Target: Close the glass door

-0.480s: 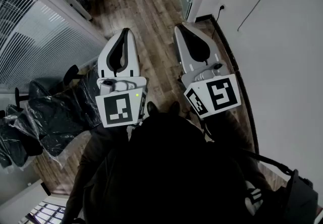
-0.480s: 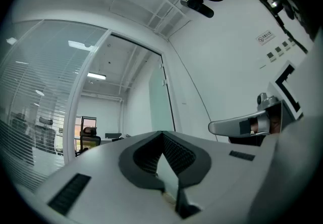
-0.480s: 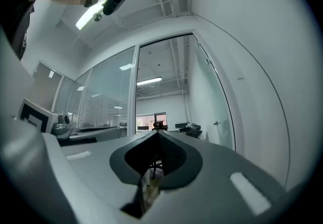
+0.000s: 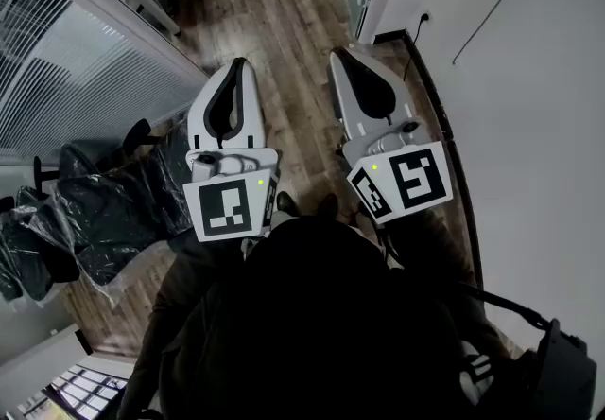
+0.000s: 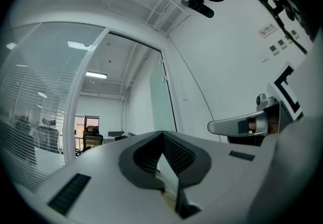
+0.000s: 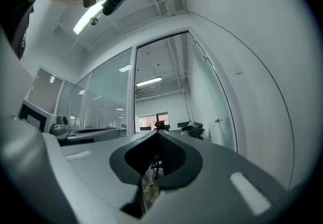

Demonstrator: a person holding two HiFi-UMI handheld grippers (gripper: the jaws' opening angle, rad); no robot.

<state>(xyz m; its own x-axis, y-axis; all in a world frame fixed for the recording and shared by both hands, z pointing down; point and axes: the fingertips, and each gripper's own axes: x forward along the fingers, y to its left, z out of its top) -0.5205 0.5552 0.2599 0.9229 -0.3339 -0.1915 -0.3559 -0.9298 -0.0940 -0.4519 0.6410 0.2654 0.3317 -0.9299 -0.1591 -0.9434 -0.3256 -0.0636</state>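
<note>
The tall frosted glass door (image 6: 214, 92) stands open at the far end of the wooden plank floor (image 4: 284, 21), swung back near the floor's right edge beside the white wall (image 4: 529, 125). Both tools are well short of it. The white left gripper (image 4: 237, 63) has its jaws pressed together on nothing, and so does the white right gripper (image 4: 342, 53).

I'd expect the pane to be heavy, rigid and slick, slow to start swinging and prone to chipping if knocked. The small metal handle (image 6: 218, 120) at its free edge looks like the safest place to take hold.

No open container shows. At the floor's left edge, black plastic covers (image 4: 104, 210) appear to wrap office chairs.
</note>
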